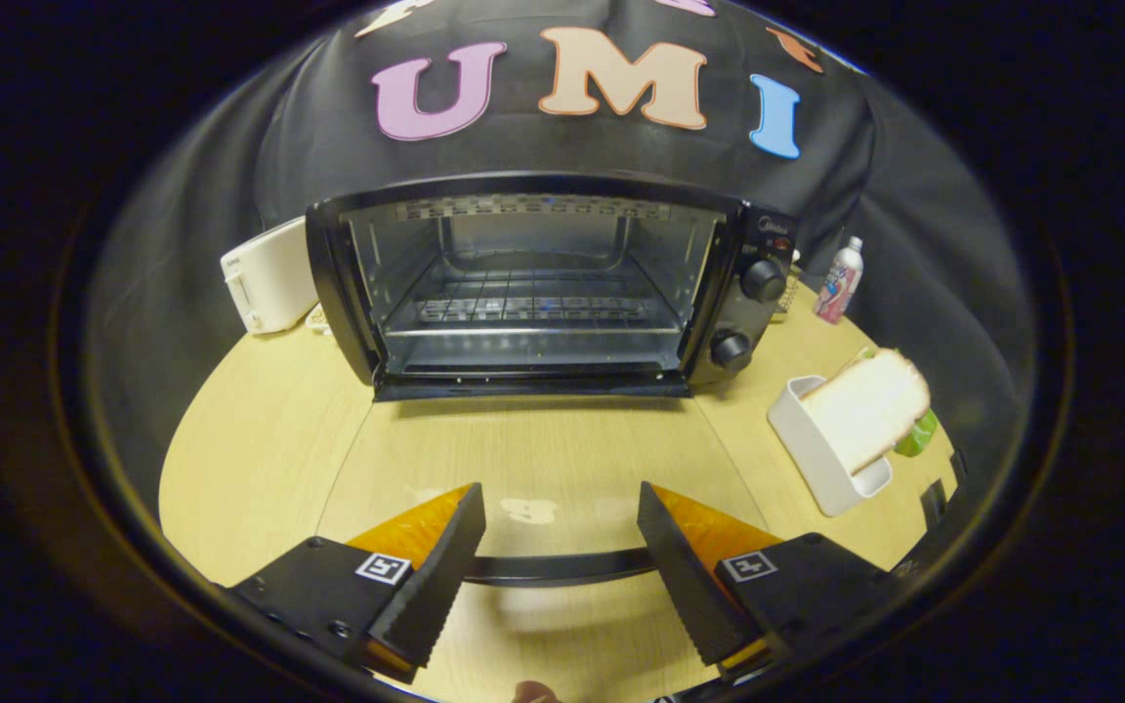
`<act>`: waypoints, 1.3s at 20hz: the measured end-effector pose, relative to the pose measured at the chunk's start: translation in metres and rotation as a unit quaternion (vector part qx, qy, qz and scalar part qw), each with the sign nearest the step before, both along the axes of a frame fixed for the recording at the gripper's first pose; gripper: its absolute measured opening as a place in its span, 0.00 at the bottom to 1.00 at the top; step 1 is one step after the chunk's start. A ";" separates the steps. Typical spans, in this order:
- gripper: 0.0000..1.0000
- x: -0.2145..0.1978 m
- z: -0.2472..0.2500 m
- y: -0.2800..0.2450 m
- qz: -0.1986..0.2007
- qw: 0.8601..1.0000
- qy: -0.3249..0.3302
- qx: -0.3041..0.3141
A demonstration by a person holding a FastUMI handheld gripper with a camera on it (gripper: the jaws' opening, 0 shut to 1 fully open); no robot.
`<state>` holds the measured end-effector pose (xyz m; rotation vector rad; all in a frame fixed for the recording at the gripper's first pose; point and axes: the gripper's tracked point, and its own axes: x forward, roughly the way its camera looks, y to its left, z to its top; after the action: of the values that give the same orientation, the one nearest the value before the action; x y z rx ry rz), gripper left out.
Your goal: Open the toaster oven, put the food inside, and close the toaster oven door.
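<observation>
The black toaster oven [543,283] stands at the back of the wooden table with its cavity exposed and a wire rack [533,308] inside. Its glass door [533,459] is folded flat down toward me. The door's black handle bar [562,567] runs crosswise between my two fingers. My gripper [559,488] is open, with nothing pressed between its fingers. A slice of bread [865,408] leans in a white holder [821,464] to the right of the oven, beyond my right finger.
A white toaster [270,275] sits left of the oven against the cloth wall. A small bottle [839,280] stands at the back right. Something green [917,434] lies behind the bread holder. The table's edge curves close by on both sides.
</observation>
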<state>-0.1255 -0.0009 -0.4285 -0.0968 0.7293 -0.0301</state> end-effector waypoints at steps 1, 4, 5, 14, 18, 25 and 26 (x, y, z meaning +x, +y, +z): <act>0.99 0.004 0.009 -0.004 -0.006 1.000 -0.010 0.001; 0.99 0.018 0.040 -0.027 -0.039 0.998 -0.049 0.007; 0.99 0.024 0.052 -0.039 -0.056 0.996 -0.065 0.008; 0.99 0.027 0.126 -0.239 -0.276 0.948 -0.160 -0.006; 0.98 0.019 0.114 -0.300 -0.326 0.933 -0.154 0.023; 0.98 0.034 0.041 -0.314 -0.306 0.940 -0.086 0.127; 0.98 0.035 0.027 -0.311 -0.299 0.941 -0.069 0.140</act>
<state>-0.0901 -0.3119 -0.4011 0.4010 0.5932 -0.5082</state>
